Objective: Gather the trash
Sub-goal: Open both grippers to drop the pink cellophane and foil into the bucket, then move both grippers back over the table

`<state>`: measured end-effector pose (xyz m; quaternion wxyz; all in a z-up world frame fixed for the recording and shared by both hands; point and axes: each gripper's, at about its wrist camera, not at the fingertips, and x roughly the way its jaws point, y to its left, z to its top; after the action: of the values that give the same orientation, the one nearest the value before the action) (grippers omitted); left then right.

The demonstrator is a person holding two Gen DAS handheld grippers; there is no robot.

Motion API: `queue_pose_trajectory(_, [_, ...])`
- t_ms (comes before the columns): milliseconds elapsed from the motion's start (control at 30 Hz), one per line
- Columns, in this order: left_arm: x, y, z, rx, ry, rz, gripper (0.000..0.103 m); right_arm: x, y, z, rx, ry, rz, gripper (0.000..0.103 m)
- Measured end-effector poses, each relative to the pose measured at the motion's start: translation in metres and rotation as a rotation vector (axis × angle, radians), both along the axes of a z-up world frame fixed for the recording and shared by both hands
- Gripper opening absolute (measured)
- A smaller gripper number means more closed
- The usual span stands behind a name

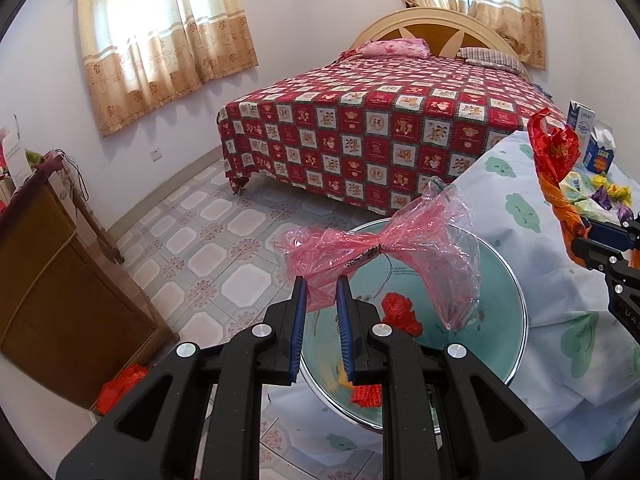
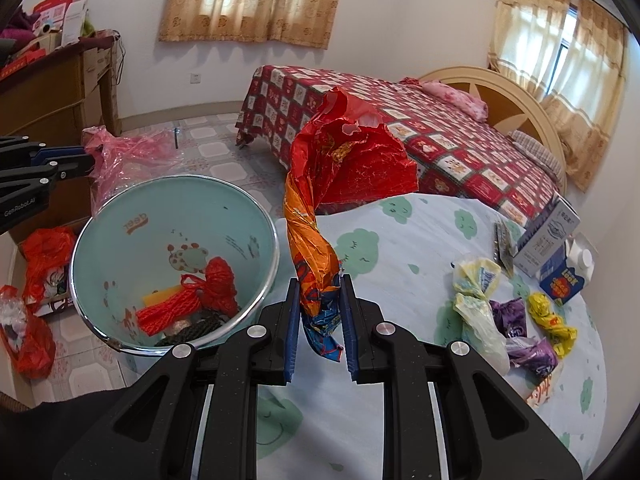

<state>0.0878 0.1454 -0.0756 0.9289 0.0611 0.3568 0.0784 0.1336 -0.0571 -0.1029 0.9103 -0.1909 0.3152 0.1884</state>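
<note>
The left tongs [image 1: 322,292] are closed on a pink bag [image 1: 376,248]. The bag is pinched at one end, and the rest of it is spread out past the tips, up and to the right in the left view. A bin [image 1: 508,280] is seen right under this bag. So the bag is already held over the open mouth of the bin, and a drop straight down is likely all that is needed.

The right tongs [image 2: 320,292] are closed on a red wrapper [image 2: 340,168]. The wrapper is twisted and long, and it is stood almost straight up from the tips. Its low end is hung down between the pads.

In the right view the bin [image 2: 256,208] is seen to the left of these tongs, just beside them. The wrapper is held over the table edge, not yet over the bin. A short move to the left is probably needed first.

Red trash [image 2: 192,300] is already seen at the bottom of the bin.

More trash is left on the table [image 2: 400,240], to the right: a pale bag [image 2: 476,300], a purple bag [image 2: 520,328], a yellow bag [image 2: 550,320] and cartons [image 2: 560,248]. The right tongs are the nearer ones to these.
</note>
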Motion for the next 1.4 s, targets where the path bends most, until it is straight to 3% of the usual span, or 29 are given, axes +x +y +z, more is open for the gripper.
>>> queue_pose_trajectory(867, [-0.002, -0.001, -0.007, -0.013, 0.008, -0.018, 0.019, -0.007, 0.023, -0.005, -0.025, 0.009, 0.081, 0.022])
queue_pose_trajectory(1000, [-0.003, -0.004, -0.008, -0.016, 0.005, -0.022, 0.035, -0.01, 0.026, -0.007, -0.027, 0.001, 0.112, 0.031])
queue_pose_trajectory(1067, [-0.004, -0.005, -0.008, -0.012, 0.004, -0.028, 0.038, -0.011, 0.027, -0.008, -0.021, 0.002, 0.113, 0.037])
queue_pose_trajectory(1133, [-0.004, -0.006, -0.007, -0.014, 0.001, -0.024, 0.052, -0.01, 0.026, -0.008, -0.016, 0.006, 0.11, 0.038])
queue_pose_trajectory(1367, [-0.005, -0.006, -0.009, -0.013, 0.008, -0.016, 0.056, -0.013, 0.013, -0.005, -0.005, -0.01, 0.069, 0.046])
queue_pose_trajectory(1400, [-0.005, -0.005, -0.01, -0.011, 0.008, -0.014, 0.061, -0.015, 0.009, -0.004, -0.004, -0.015, 0.053, 0.046])
